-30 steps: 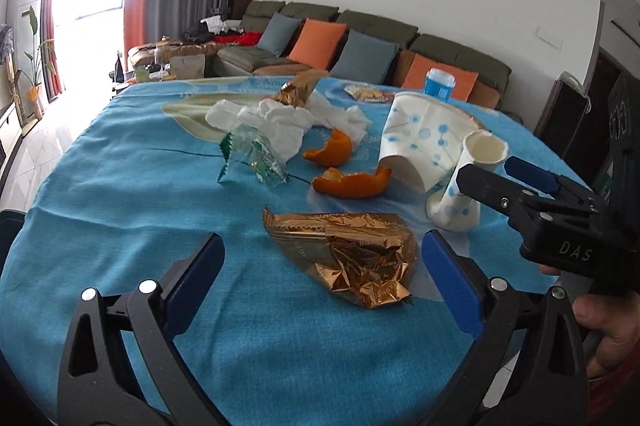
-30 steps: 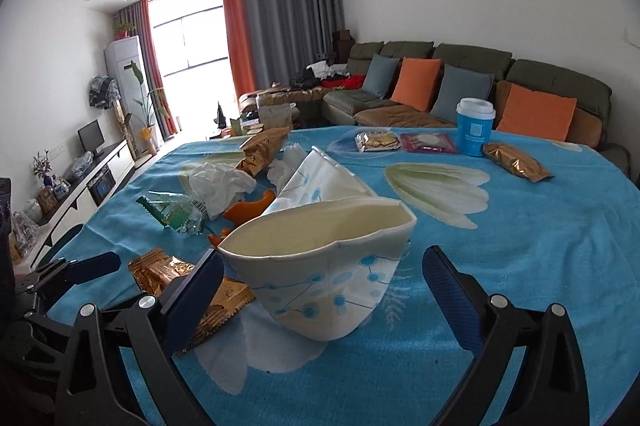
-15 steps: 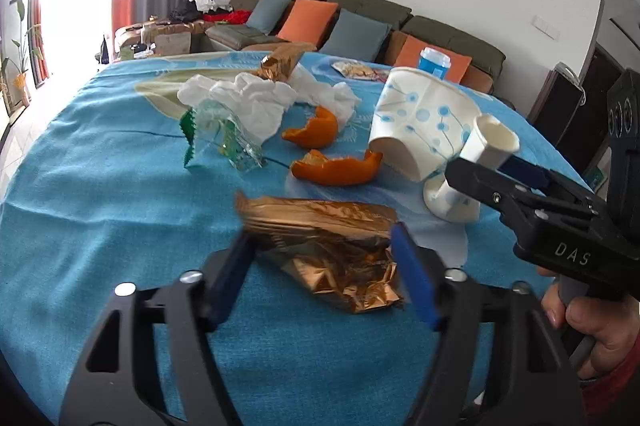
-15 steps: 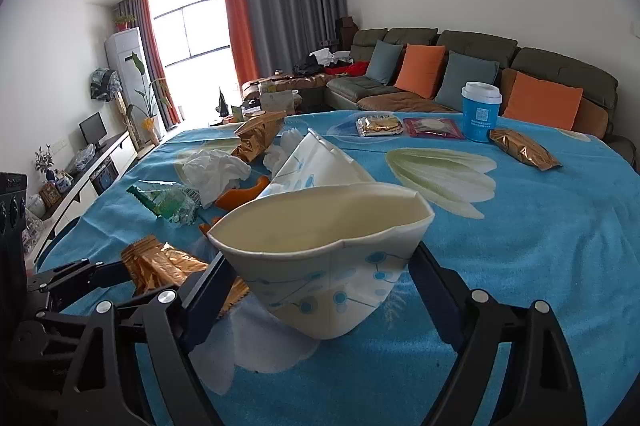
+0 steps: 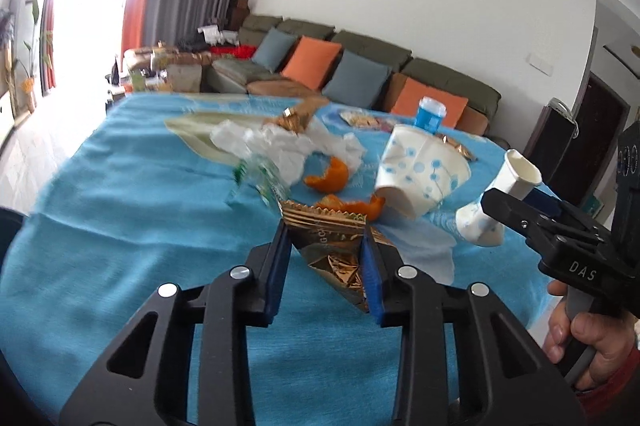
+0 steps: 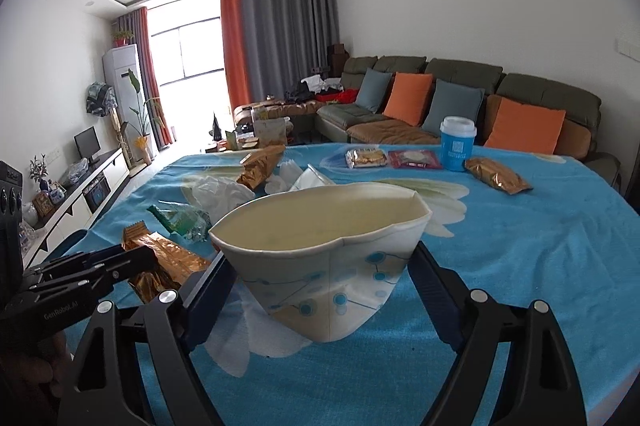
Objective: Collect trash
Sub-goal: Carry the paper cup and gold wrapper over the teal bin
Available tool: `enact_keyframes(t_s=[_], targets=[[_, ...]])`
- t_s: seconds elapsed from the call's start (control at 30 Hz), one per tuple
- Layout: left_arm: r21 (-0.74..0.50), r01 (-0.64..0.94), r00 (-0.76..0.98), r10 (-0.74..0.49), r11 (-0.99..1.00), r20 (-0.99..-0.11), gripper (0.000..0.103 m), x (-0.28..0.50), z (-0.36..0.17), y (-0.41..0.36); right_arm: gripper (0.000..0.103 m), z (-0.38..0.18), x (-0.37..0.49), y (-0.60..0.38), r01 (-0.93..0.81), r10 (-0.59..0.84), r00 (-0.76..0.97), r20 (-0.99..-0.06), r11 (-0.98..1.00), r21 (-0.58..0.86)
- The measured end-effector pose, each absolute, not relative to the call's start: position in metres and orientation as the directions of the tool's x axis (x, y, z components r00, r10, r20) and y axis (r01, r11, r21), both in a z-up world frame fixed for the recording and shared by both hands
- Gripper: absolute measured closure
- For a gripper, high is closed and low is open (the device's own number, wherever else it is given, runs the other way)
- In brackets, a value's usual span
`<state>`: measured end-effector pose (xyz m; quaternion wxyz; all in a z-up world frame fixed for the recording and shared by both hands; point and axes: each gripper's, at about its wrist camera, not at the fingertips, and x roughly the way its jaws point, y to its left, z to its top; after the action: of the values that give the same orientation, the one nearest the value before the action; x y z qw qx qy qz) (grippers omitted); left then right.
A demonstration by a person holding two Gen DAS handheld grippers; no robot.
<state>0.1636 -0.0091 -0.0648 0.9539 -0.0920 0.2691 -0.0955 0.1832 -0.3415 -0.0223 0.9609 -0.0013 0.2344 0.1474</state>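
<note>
Our left tongs (image 5: 325, 268) pinch the gold snack wrapper (image 5: 334, 246) above the worktop (image 5: 120, 226), its sealed edge pointing up and away. Our right tongs (image 6: 320, 282) squeeze the paper cup (image 6: 320, 250), mouth upward; its base is hard to make out.

Home living rm: long green sofa (image 6: 460, 93) w/ orange cushions at 1 o'clock, curtained window (image 6: 188, 49) at 11, TV (image 6: 87, 143) on low unit at 9.

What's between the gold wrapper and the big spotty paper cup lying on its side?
In the left wrist view, a piece of orange peel lies between the gold wrapper and the tipped paper cup.
</note>
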Motion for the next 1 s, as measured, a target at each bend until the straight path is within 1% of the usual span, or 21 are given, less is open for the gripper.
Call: enact_keyframes(t_s=[0.2, 0.4, 0.8, 1.0], targets=[[-0.210, 0.077, 0.885, -0.164, 0.975, -0.436, 0.070, 0.140, -0.044, 0.018, 0.020, -0.001, 0.172, -0.321, -0.347, 0.333, 0.859, -0.389, 0.937, 0.035], [-0.208, -0.051, 0.923, -0.034, 0.977, -0.384, 0.070, 0.111, -0.025, 0.066, 0.020, 0.012, 0.172, -0.280, -0.460, 0.431, 0.824, -0.368, 0.888, 0.011], [-0.208, -0.349, 0.897, 0.261, 0.914, -0.357, 0.070, 0.050, -0.015, 0.173, 0.020, 0.020, 0.183, -0.167, -0.710, 0.654, 0.649, -0.388, 0.704, -0.002], [-0.184, -0.457, 0.855, 0.373, 0.870, -0.362, 0.070, 0.026, -0.011, 0.220, 0.020, 0.024, 0.190, -0.102, -0.810, 0.738, 0.523, -0.427, 0.586, 0.021]])
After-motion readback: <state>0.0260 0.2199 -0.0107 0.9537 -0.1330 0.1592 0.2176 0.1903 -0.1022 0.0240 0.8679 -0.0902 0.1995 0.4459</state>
